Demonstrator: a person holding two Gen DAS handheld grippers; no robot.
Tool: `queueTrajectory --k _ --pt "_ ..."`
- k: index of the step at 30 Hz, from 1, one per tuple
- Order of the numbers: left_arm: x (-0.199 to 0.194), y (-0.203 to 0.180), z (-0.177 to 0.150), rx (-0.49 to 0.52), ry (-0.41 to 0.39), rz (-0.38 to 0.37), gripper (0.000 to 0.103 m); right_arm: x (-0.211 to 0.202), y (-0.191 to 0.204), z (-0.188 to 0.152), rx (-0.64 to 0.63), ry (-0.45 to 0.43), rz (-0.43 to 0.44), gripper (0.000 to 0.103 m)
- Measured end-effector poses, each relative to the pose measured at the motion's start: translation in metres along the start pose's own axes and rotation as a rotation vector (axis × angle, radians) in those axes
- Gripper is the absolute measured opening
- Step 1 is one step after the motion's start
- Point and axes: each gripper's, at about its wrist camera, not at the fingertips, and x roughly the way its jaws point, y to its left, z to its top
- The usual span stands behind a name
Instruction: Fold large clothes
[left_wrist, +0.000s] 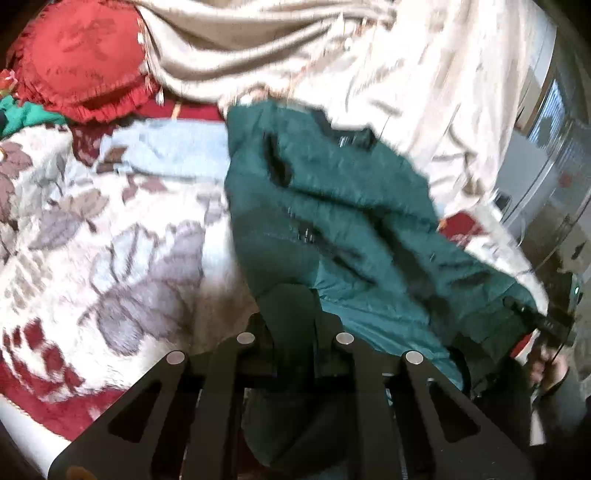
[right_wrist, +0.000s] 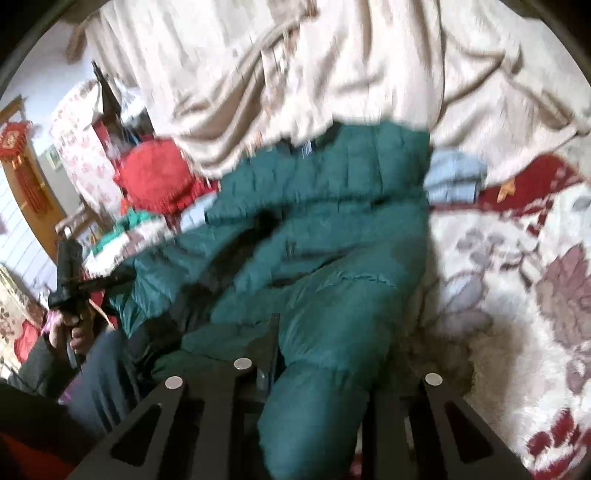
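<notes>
A dark green quilted jacket (left_wrist: 332, 206) lies on a flowered blanket (left_wrist: 110, 240). My left gripper (left_wrist: 293, 314) is shut on the jacket's near edge. In the right wrist view the jacket (right_wrist: 332, 221) fills the middle, and my right gripper (right_wrist: 295, 354) is shut on its near hem, with fabric bunched between the fingers. The right gripper also shows in the left wrist view (left_wrist: 554, 325) at the jacket's right corner. The left gripper shows in the right wrist view (right_wrist: 122, 278) at the jacket's left edge.
A cream blanket (left_wrist: 332, 55) is heaped behind the jacket. A red frilled cushion (left_wrist: 81, 62) lies at the back left, and a light blue cloth (left_wrist: 170, 151) beside the jacket. A white appliance (left_wrist: 554, 166) stands at the right. A wooden door (right_wrist: 33, 192) is at the left.
</notes>
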Motion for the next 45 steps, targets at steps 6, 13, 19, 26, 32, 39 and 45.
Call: queueTrajectory --k 6,13,19,26,32,39,45 --pt "-0.053 -0.007 0.014 0.001 -0.072 -0.055 0.011 -0.046 0.026 0.011 -0.009 -0.105 -0.008 0.018" --pt "-0.063 -0.010 -0.020 0.045 -0.002 -0.042 0.013 -0.047 0.023 -0.020 0.080 -0.004 -0.001 0.018" --pt "-0.048 0.001 -0.048 0.058 0.084 -0.009 0.045 -0.039 -0.002 -0.056 0.233 0.070 -0.025 0.059" --pt "-0.028 0.010 -0.038 0.023 0.128 -0.001 0.065 -0.028 -0.035 -0.062 0.405 0.089 0.056 0.077" --pt "-0.016 -0.013 -0.044 0.111 0.106 0.202 0.065 -0.021 -0.024 -0.055 0.353 0.101 0.006 0.077" --pt "-0.012 -0.001 -0.052 -0.015 0.156 0.189 0.065 -0.016 -0.013 -0.050 0.320 0.148 0.002 0.071" --pt "-0.008 0.024 -0.054 -0.158 0.231 0.038 0.066 -0.009 -0.010 -0.055 0.307 0.166 0.047 0.063"
